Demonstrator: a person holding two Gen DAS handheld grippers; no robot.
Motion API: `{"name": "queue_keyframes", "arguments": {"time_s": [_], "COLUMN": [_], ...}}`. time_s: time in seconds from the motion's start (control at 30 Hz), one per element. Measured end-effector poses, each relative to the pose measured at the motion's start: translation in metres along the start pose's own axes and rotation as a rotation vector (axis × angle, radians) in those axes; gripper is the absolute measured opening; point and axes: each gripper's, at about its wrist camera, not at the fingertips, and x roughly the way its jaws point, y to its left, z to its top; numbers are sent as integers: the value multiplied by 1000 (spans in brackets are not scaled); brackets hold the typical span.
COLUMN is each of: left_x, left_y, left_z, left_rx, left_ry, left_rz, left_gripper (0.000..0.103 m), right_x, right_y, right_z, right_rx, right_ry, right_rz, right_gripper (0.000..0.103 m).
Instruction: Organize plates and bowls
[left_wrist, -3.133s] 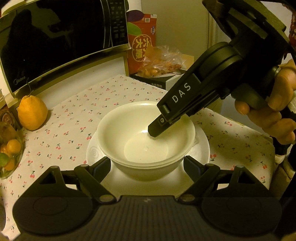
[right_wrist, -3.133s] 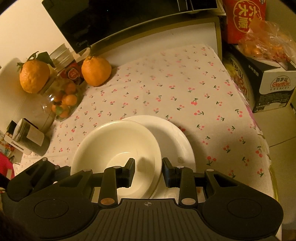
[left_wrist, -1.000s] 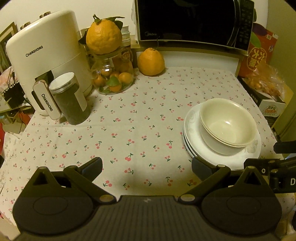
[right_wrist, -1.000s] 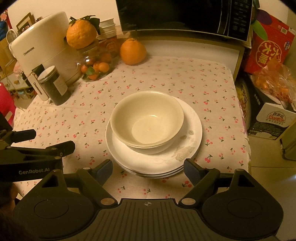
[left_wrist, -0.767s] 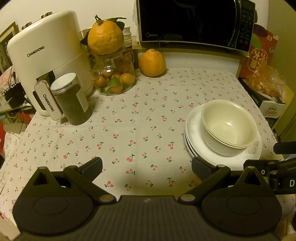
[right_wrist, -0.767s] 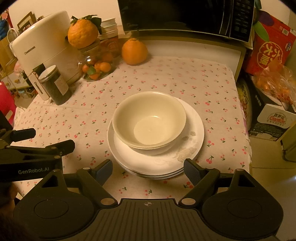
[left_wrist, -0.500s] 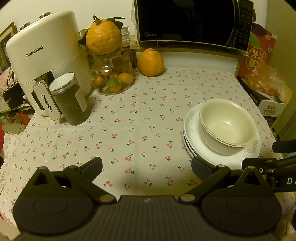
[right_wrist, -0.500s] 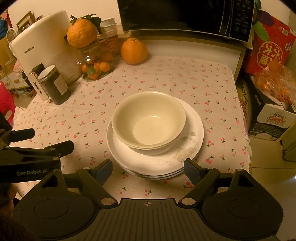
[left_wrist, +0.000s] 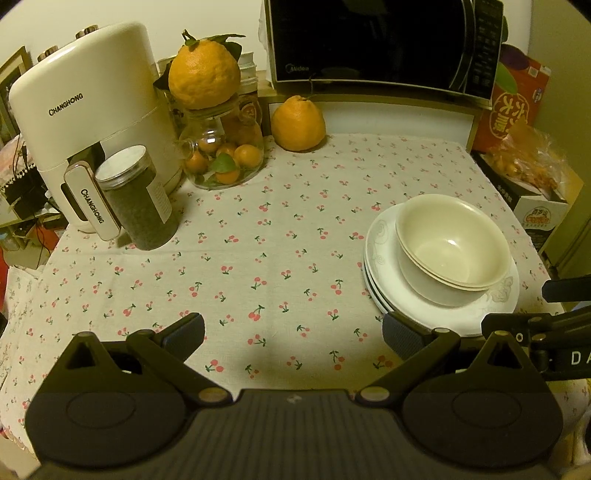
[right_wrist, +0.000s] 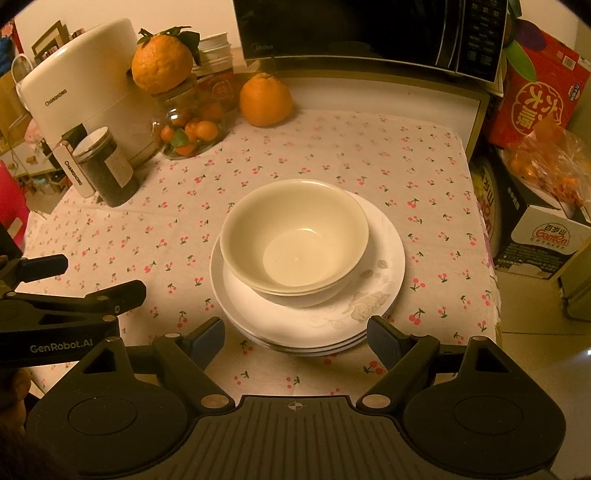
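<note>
bowls (right_wrist: 295, 236), two of them nested, sit on a stack of white plates (right_wrist: 384, 258) on the cherry-print tablecloth (left_wrist: 258, 236). the bowls sit toward the left side of the plates, leaving the flower-patterned rim bare on the right in the right wrist view. the stack is in front of the microwave (left_wrist: 380, 44), toward the right end of the tablecloth.

the right gripper (right_wrist: 295, 341) hangs just in front of the plates with its jaws spread wide, one fingertip to each side of the near rim of the stack, touching nothing. the left gripper (left_wrist: 293, 332) also has its jaws wide apart and empty, over bare tablecloth to the left of the plates; its right fingertip is close to the plates' near edge, and i cannot tell whether it touches them. each gripper shows at the edge of the other's view.

left of the microwave stands a glass jar (left_wrist: 221, 155) of small oranges with a big orange (left_wrist: 203, 75) on top. a second orange (left_wrist: 298, 123) lies below the microwave's left corner. further left of the microwave are a white appliance (left_wrist: 85, 110) and a dark canister (left_wrist: 135, 199). right of the microwave is a red box (right_wrist: 539, 96).
</note>
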Motion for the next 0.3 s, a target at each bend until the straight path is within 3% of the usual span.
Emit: {"name": "queue_keyframes", "arguments": {"time_s": [0.3], "left_x": [2], "left_y": [2], "left_z": [2], "left_rx": [14], "left_ry": [8], "left_rz": [-24], "left_gripper": [102], "right_x": [-1], "right_y": [0], "right_z": [0], "right_rx": [2], "right_ry": [0], "right_rz": [-6], "right_gripper": [86]}}
